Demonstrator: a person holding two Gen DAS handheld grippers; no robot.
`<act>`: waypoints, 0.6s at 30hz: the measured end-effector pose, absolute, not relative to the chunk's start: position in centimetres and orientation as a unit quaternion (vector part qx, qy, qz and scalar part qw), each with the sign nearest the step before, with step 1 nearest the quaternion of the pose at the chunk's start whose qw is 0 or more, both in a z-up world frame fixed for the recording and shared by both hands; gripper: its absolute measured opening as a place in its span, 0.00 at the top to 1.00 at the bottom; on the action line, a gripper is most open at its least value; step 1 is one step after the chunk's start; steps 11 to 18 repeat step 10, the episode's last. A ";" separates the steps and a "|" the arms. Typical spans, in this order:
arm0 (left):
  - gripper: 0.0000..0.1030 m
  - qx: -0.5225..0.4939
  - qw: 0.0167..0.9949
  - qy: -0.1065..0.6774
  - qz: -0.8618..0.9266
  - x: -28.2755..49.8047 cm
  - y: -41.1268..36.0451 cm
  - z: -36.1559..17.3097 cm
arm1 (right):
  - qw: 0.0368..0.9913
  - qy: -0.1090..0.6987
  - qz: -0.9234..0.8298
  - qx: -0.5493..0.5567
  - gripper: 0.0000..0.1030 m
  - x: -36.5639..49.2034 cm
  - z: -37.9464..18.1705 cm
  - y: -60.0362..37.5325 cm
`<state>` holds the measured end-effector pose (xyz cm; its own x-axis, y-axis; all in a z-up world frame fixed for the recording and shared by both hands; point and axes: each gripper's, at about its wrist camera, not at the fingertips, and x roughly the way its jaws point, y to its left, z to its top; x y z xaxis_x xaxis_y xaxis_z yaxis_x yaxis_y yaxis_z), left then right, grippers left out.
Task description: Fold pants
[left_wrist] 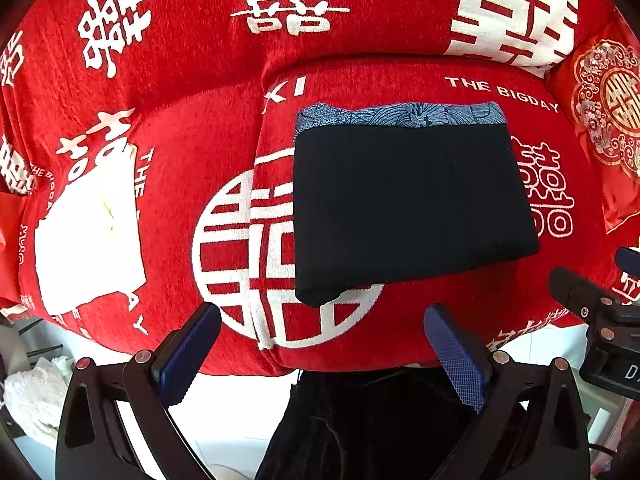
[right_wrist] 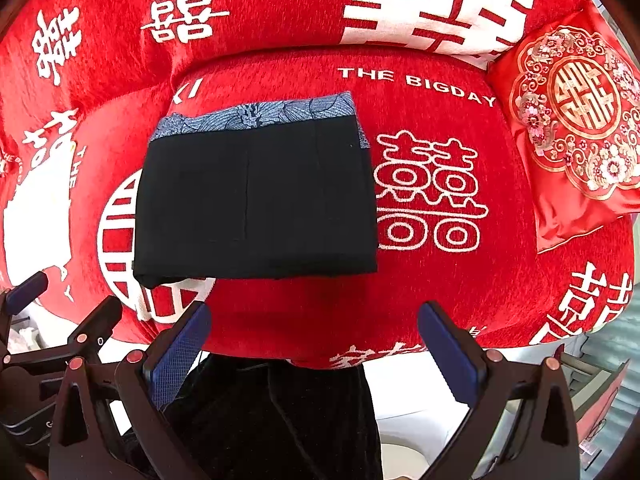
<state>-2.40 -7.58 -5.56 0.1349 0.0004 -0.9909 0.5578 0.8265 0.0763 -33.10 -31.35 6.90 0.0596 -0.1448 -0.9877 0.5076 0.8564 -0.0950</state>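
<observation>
The black pants (left_wrist: 408,208) lie folded into a flat rectangle on the red sofa seat (left_wrist: 460,312), with a blue patterned waistband (left_wrist: 400,114) along the far edge. They also show in the right wrist view (right_wrist: 256,200), with the blue patterned waistband (right_wrist: 260,114) along the far edge. My left gripper (left_wrist: 324,344) is open and empty, held back from the sofa's front edge. My right gripper (right_wrist: 316,340) is open and empty, also short of the pants. The right gripper shows at the right edge of the left wrist view (left_wrist: 592,300).
The sofa cover is red with white characters. A red embroidered cushion (right_wrist: 572,120) leans at the right end. A white patch (left_wrist: 88,240) lies on the left seat. Dark cloth (right_wrist: 280,420) hangs below the grippers. White floor (left_wrist: 236,412) lies beneath.
</observation>
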 end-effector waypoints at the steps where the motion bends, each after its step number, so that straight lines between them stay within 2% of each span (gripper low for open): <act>1: 0.01 0.222 0.720 0.628 -0.194 -2.4 -7.6 -5.5 | 0.714 0.647 -0.228 0.139 0.00 -33.1 6.9 -31.4; 18: 0.01 0.224 0.721 0.622 -0.208 -2.7 -8.0 -5.5 | 0.714 0.649 -0.225 0.138 0.00 -33.0 6.8 -31.6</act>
